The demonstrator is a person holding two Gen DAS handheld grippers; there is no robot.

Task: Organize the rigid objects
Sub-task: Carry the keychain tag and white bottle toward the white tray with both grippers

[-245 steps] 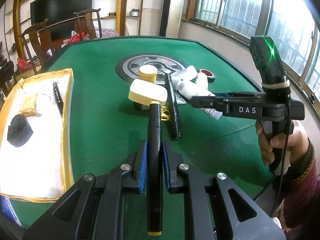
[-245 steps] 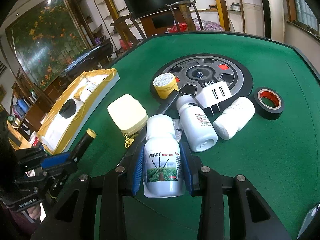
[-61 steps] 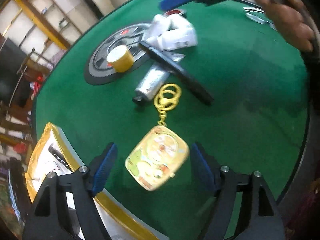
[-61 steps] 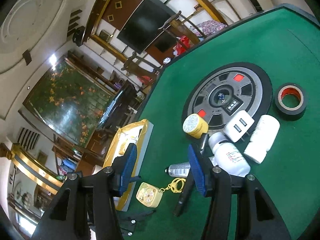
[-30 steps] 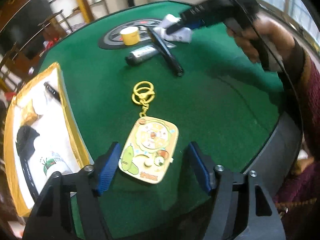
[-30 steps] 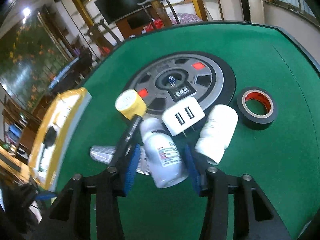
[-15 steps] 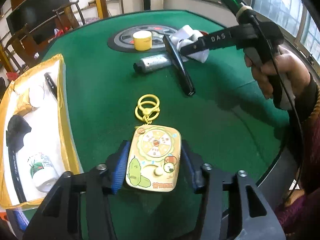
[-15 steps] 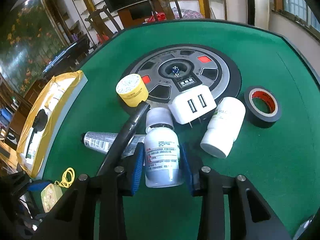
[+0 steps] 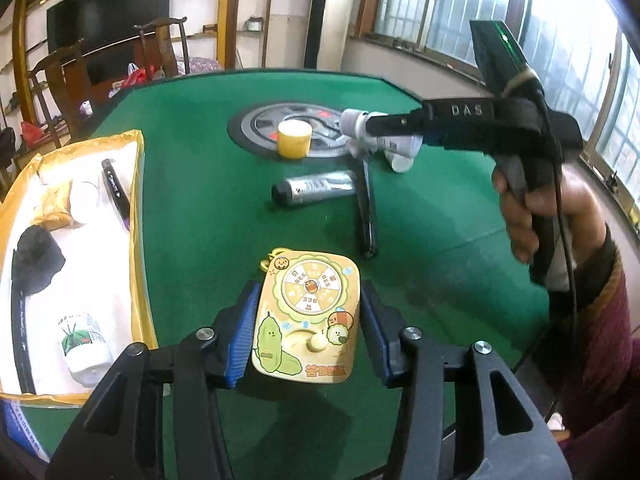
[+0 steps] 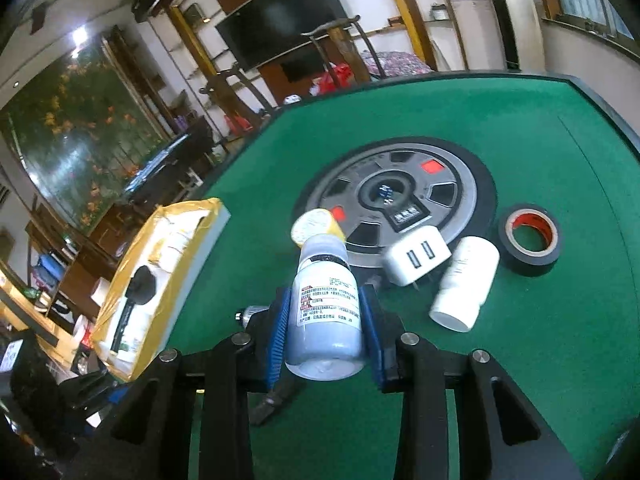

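My left gripper (image 9: 307, 326) is shut on a yellow cartoon keychain toy (image 9: 308, 316) and holds it above the green table (image 9: 208, 216), right of the gold-lined tray (image 9: 138, 216). My right gripper (image 10: 326, 330) is shut on a white labelled bottle (image 10: 326, 312), lifted off the felt; it also shows in the left wrist view (image 9: 380, 138). On the table lie a silver tube (image 9: 316, 190), a long black stick (image 9: 368, 212), a yellow-capped jar (image 9: 295, 139), a white USB charger (image 10: 418, 256), another white bottle (image 10: 466, 282) and a black tape roll (image 10: 528, 240).
The tray holds a labelled bottle (image 9: 82, 342), a black pen (image 9: 116, 192), a black lump (image 9: 38, 256) and a white round item (image 9: 84, 200). A grey round hub (image 10: 392, 196) sits mid-table. Chairs (image 9: 164, 52) stand beyond the far edge. The table's near edge is close below my left gripper.
My left gripper closed on the keychain toy and lifted it off the felt. My right gripper closed on the white bottle and raised it from among the other items.
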